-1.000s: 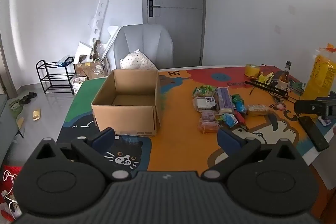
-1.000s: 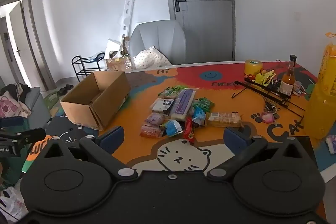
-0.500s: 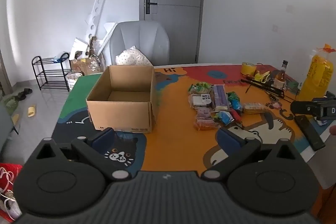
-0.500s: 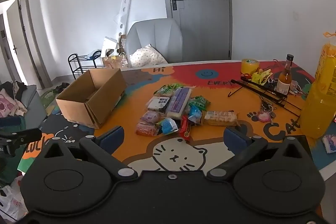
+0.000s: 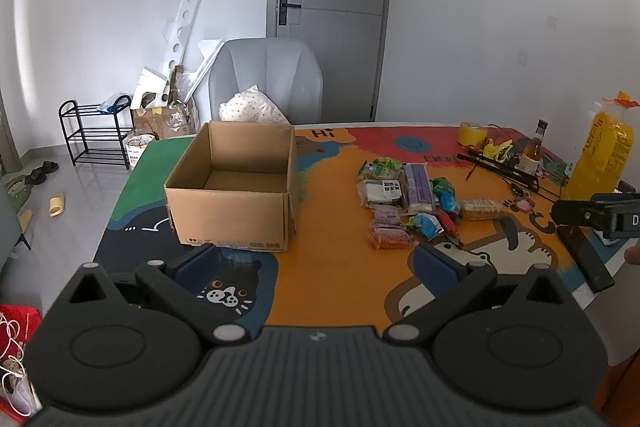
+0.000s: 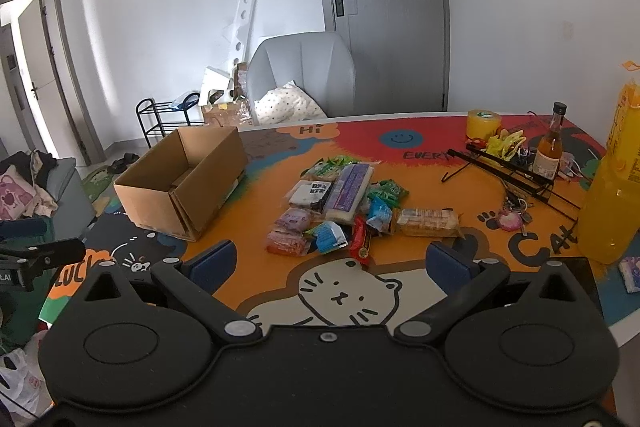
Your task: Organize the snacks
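Snack pile (image 6: pixel 344 207) on the cartoon table mat (image 6: pixel 400 283), ahead of both wide-spread, empty grippers.

The packets lie just beyond the right gripper (image 6: pixel 330 261), and ahead-right of the left gripper (image 5: pixel 316 261). An open cardboard box (image 5: pixel 236 187) stands apart to their left; a bottle (image 6: pixel 550 147), black rack (image 6: pixel 516 173) and yellow jug (image 6: pixel 612 195) sit right.

Grey chair (image 5: pixel 266 79) w/ dotted pillow (image 5: pixel 250 109) behind worktop (image 5: pixel 336 287); black rack (image 5: pixel 94 131) on floor, left; yellow tape roll (image 6: pixel 483 123) nr bottle (image 6: pixel 550 147).
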`<state>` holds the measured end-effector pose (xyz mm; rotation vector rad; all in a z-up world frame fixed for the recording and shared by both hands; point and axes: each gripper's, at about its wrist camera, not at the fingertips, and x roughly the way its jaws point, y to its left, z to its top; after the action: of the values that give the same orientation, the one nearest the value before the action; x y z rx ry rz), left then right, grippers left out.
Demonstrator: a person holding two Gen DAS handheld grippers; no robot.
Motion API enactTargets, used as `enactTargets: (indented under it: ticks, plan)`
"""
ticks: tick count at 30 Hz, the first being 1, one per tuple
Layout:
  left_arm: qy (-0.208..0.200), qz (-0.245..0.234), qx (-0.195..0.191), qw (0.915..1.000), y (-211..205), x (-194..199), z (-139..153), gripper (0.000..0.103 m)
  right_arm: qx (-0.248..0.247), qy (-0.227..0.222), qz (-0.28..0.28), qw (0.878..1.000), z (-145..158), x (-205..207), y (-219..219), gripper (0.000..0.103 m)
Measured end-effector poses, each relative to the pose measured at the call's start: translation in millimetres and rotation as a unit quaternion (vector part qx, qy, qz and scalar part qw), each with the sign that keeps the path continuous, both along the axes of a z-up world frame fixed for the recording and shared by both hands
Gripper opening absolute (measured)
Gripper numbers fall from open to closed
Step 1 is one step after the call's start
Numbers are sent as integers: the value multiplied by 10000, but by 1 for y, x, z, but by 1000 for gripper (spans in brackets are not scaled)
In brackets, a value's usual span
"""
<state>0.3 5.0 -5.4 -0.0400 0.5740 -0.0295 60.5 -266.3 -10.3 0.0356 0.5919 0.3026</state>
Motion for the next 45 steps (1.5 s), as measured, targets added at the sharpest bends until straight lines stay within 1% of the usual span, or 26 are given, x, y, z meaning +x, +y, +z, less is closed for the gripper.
enactTargets:
  ticks: [13, 21, 45]
  plan:
    - [0, -40, 47, 10000, -4, -1, 2, 103, -23, -4, -35, 10000, -1, 2, -1, 103]
    - [-43, -58, -21, 10000, -2, -1, 2, 103, -24, -42, -51, 10000, 0, 1, -3, 103]
    - [-44, -39, 6, 10000, -1, -2, 3, 103, -58, -35, -47, 10000, 0, 1, -2, 103]
